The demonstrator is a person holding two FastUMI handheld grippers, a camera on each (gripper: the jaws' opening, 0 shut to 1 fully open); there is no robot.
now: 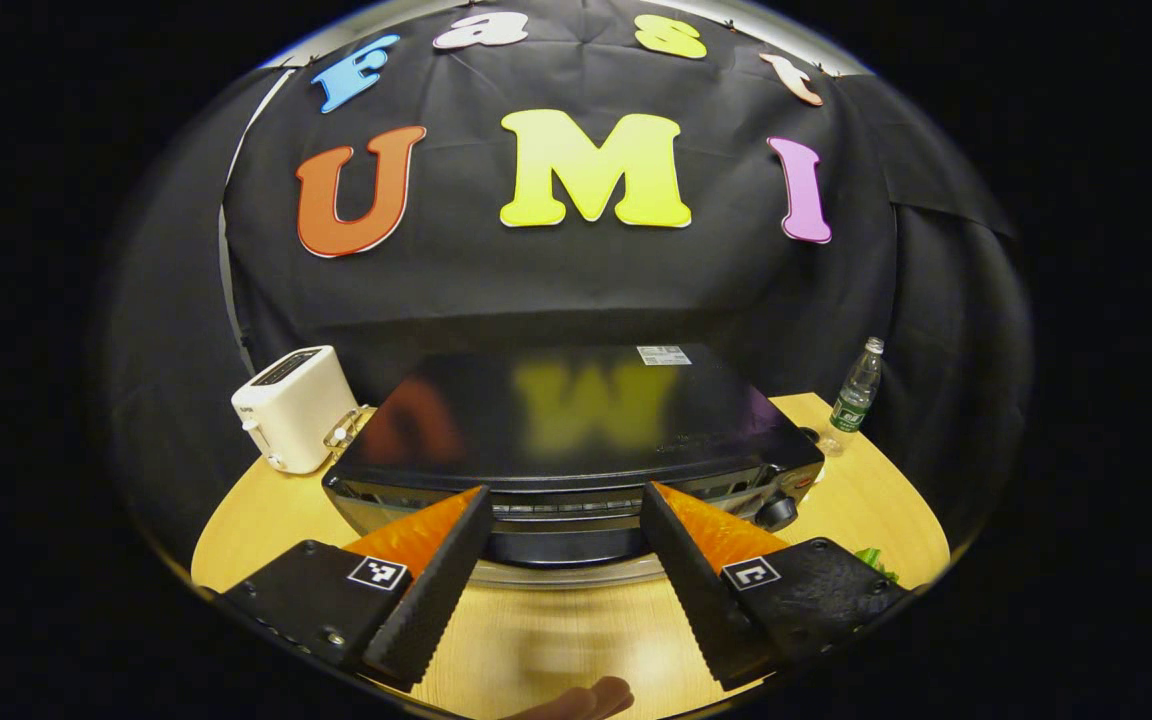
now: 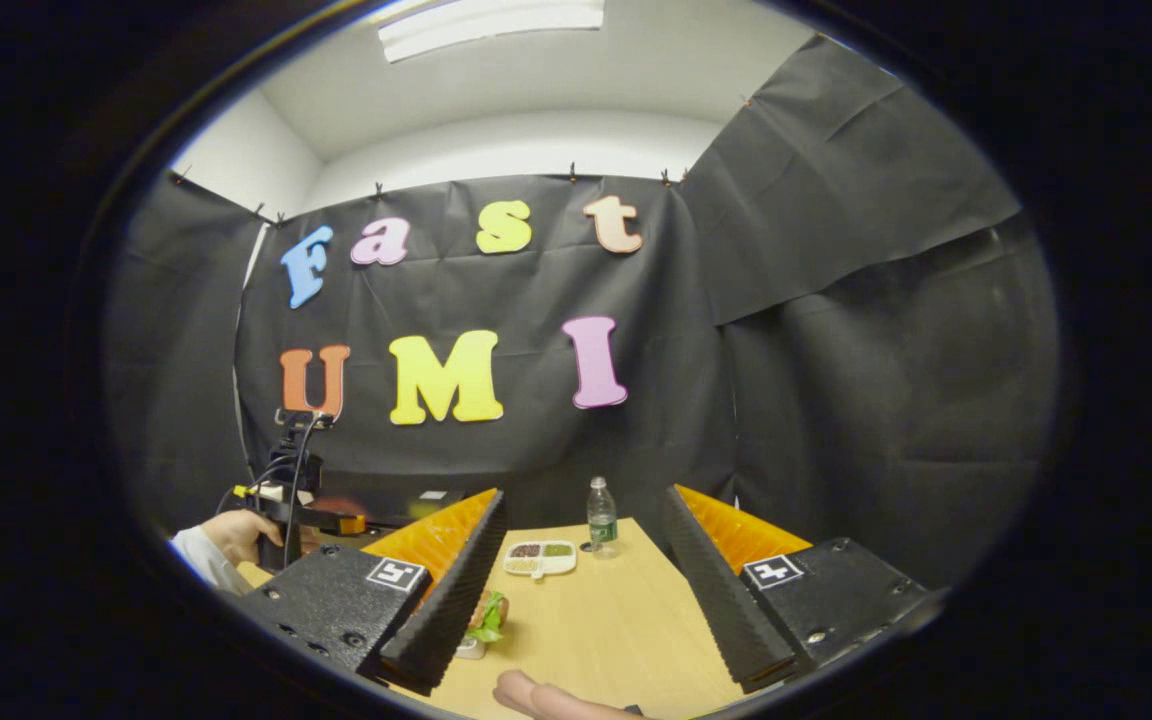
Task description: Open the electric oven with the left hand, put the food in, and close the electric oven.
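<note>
Item 1: oven [image 1: 576, 430], black, on wooden counter [image 1: 556, 630], centre of left gripper view, door shut, knob at its right front corner. Glossy top.

Item 2: left gripper [image 1: 566, 500], jaws spread wide, nothing between them, held just in front of oven's upper front edge; can't tell if touching. Also seen in right gripper view, far left, w/ cables on top, held by a hand [image 2: 236, 535] in a white sleeve.

Item 3: right gripper [image 2: 581, 505], jaws spread wide, empty, above counter, apart from food.

Item 4: food [image 2: 488, 615], sandwich-like w/ green leaves, on counter, low in right gripper view, partly hidden behind that gripper's left finger. In left gripper view a bit of green shows at counter's right edge, right of oven.

Item 5: toaster [image 1: 288, 408], white, on counter just left of oven.

Item 6: water bottle [image 1: 858, 392], clear w/ green label, upright, back right of oven near wall.

Item 7: small white tray [image 2: 540, 558] w/ compartments, on counter just left of bottle in right gripper view; contents too small to tell.

Item 8: fingertip of holding hand at bottom edge of each view.
</note>
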